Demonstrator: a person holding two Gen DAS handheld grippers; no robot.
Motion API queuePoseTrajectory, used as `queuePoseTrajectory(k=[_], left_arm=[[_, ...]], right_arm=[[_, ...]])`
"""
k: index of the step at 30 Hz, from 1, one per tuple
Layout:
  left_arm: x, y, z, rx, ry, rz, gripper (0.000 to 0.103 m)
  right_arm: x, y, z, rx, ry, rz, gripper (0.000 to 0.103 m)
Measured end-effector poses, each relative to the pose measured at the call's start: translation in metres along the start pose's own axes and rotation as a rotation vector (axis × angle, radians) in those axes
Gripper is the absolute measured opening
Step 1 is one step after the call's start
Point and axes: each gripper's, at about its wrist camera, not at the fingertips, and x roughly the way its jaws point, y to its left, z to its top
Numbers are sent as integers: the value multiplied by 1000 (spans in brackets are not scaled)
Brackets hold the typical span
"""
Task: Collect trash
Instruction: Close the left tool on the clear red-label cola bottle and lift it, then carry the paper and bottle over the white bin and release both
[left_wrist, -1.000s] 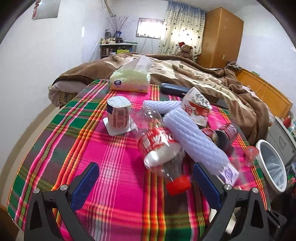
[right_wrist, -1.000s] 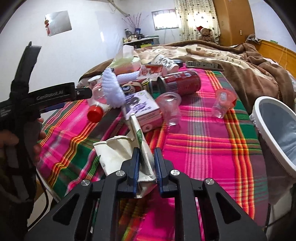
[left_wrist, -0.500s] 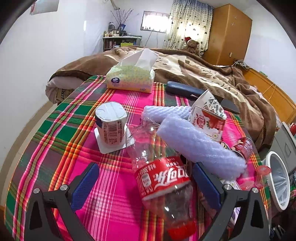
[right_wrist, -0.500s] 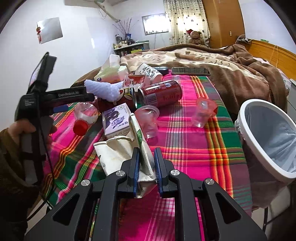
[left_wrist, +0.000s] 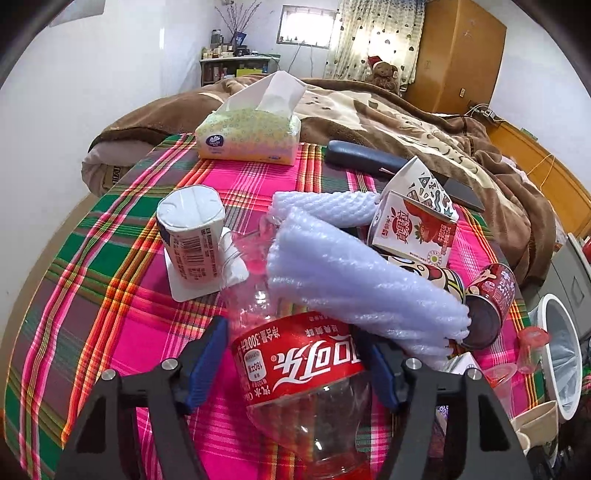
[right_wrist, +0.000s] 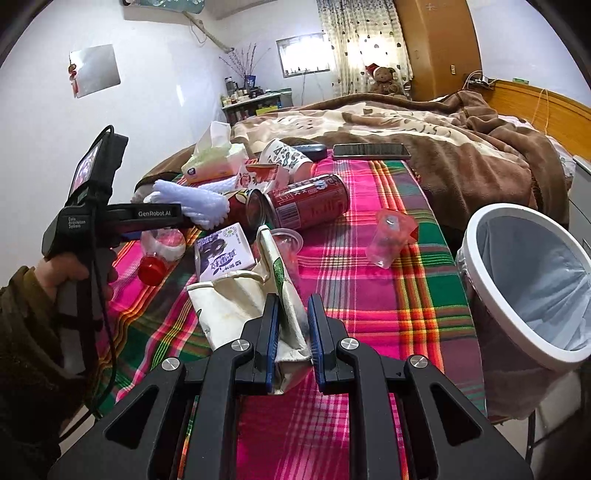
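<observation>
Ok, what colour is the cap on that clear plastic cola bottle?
Red, matching the label. The cap of the clear plastic cola bottle shows best in the right wrist view.

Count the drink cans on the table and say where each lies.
2. One red can lies on its side mid-way along the plaid cloth. The second can lies just left of it, against the white foam sleeve. The pile may hide more.

Plaid-covered table (right_wrist: 424, 295) beside a blanket-covered bed (right_wrist: 461, 155), carrying tissue pack (left_wrist: 247, 138), upturned yogurt cup (left_wrist: 192, 236), clear cola bottle (left_wrist: 299, 365), strawberry carton (left_wrist: 412, 230) and red can (right_wrist: 310, 206). Phone (right_wrist: 371, 151) at the far table edge, by the blanket.
</observation>
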Motion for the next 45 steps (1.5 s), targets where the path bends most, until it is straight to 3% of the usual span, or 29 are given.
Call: queuePoseTrajectory(k=[11, 21, 33, 45], left_arm=[[-38, 3, -12, 9, -59, 22, 67], [-83, -3, -27, 24, -108, -4, 66], [-137, -58, -36, 130, -188, -87, 65], [-150, -131, -44, 241, -197, -198, 64]], right_arm=[[-8, -6, 4, 17, -36, 5, 16], [-27, -12, 11, 38, -90, -7, 16], [-45, -40, 23, 94, -161, -63, 16], [-63, -85, 26, 162, -212, -160, 16]])
